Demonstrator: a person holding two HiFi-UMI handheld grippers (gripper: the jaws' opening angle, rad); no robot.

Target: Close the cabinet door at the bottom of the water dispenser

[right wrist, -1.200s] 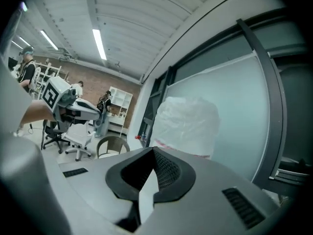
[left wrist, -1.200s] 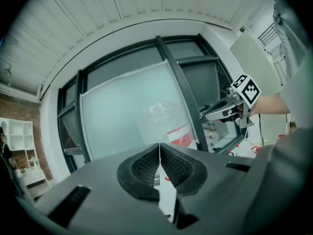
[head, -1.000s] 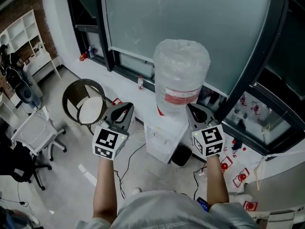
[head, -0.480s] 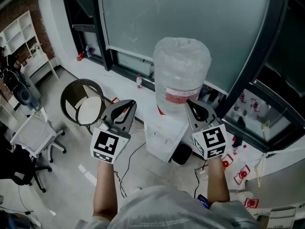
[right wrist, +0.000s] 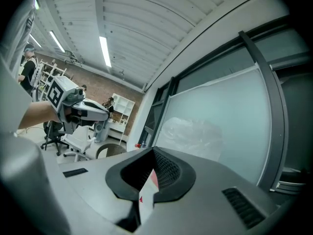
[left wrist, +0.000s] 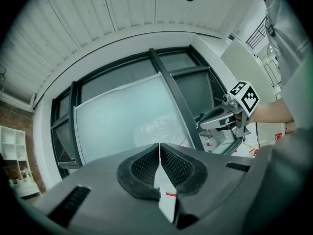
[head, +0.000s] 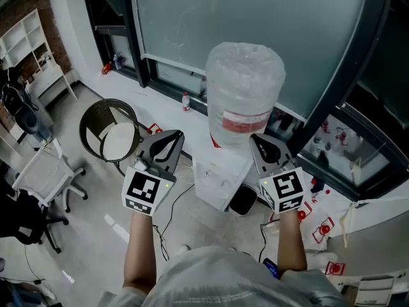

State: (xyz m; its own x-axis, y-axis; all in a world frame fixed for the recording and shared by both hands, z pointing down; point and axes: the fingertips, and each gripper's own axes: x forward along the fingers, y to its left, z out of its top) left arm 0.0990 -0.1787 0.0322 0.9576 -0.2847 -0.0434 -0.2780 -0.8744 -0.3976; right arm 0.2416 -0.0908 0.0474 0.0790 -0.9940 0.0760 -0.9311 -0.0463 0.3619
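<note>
A white water dispenser [head: 220, 179] stands by the window with a large clear bottle [head: 245, 85] on top. From this steep angle its bottom cabinet door is hidden. My left gripper [head: 174, 135] is held level to the left of the dispenser, jaws shut with nothing between them; its pads meet in the left gripper view [left wrist: 159, 146]. My right gripper [head: 255, 140] hovers level at the dispenser's right side, also shut and empty [right wrist: 153, 152]. The bottle [right wrist: 193, 133] shows beyond the right jaws. Neither gripper touches the dispenser.
A round dark basket chair [head: 105, 132] sits left of the dispenser and a white office chair [head: 39, 174] farther left. Cables [head: 171, 217] trail over the floor. A black object [head: 243, 201] lies at the dispenser's right foot. A small bottle [head: 186, 101] stands on the window ledge.
Both grippers have stayed almost where they were, still shut. Only the head view has shifted slightly.
</note>
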